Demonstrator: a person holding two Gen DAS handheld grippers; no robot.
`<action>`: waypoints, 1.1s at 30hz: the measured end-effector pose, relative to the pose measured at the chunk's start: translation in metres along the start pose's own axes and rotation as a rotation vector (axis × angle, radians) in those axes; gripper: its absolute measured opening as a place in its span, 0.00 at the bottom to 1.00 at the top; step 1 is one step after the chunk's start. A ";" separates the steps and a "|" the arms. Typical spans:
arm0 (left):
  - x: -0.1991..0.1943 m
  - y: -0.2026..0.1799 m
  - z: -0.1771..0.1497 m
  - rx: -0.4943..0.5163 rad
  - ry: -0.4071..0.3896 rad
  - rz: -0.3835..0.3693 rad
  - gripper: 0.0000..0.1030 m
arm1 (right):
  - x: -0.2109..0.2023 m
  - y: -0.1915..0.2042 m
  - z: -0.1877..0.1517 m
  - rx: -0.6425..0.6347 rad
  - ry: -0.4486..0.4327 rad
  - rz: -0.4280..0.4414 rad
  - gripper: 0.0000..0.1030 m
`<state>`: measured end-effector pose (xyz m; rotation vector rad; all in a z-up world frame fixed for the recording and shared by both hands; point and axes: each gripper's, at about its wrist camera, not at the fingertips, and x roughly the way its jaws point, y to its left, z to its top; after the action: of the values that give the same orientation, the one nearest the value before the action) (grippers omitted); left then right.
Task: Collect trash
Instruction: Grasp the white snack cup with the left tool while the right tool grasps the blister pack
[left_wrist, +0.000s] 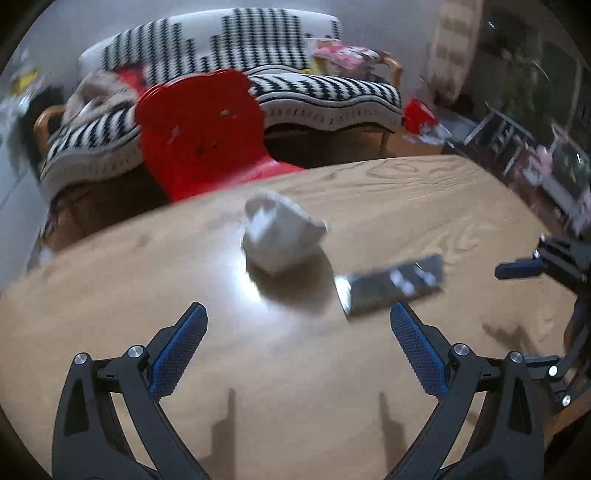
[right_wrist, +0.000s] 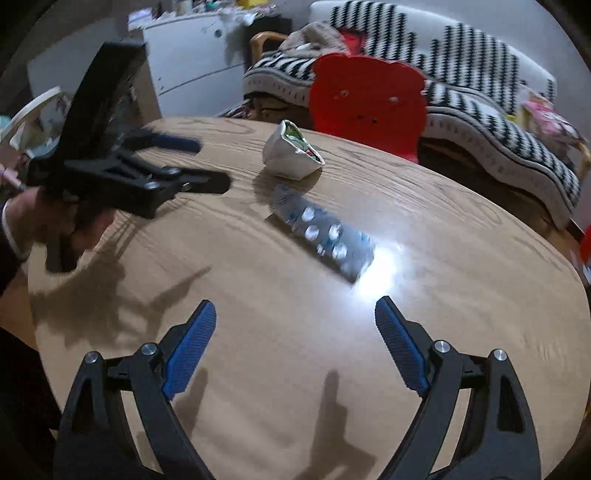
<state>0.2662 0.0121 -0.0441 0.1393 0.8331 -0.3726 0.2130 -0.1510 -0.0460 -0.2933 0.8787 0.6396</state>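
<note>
A crumpled white wrapper (left_wrist: 282, 234) lies on the wooden table (left_wrist: 147, 280); in the right wrist view (right_wrist: 291, 157) it shows a green and red inside. A silver blister pack (left_wrist: 391, 286) lies flat beside it, also seen in the right wrist view (right_wrist: 321, 230). My left gripper (left_wrist: 297, 321) is open and empty, just short of both items. My right gripper (right_wrist: 295, 317) is open and empty, near the blister pack's close end. The left gripper also shows in the right wrist view (right_wrist: 199, 162), and one right fingertip shows in the left wrist view (left_wrist: 517, 269).
A red chair (left_wrist: 201, 133) stands at the table's far edge. Behind it is a sofa with a black-and-white throw (left_wrist: 314, 92). A white dresser (right_wrist: 195, 62) stands at the far left. Clutter (left_wrist: 424, 122) lies on the floor at right.
</note>
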 end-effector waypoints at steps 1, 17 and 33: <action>0.007 0.002 0.005 0.010 0.000 -0.006 0.94 | 0.014 -0.007 0.008 -0.027 0.024 0.004 0.82; 0.082 0.014 0.034 -0.019 0.063 -0.058 0.66 | 0.068 -0.019 0.039 -0.123 0.047 0.089 0.36; -0.057 -0.036 -0.026 -0.116 -0.068 -0.084 0.63 | -0.033 0.027 -0.057 0.157 0.012 -0.049 0.30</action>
<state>0.1997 0.0008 -0.0179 -0.0165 0.7925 -0.4049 0.1454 -0.1706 -0.0547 -0.1765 0.9255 0.5207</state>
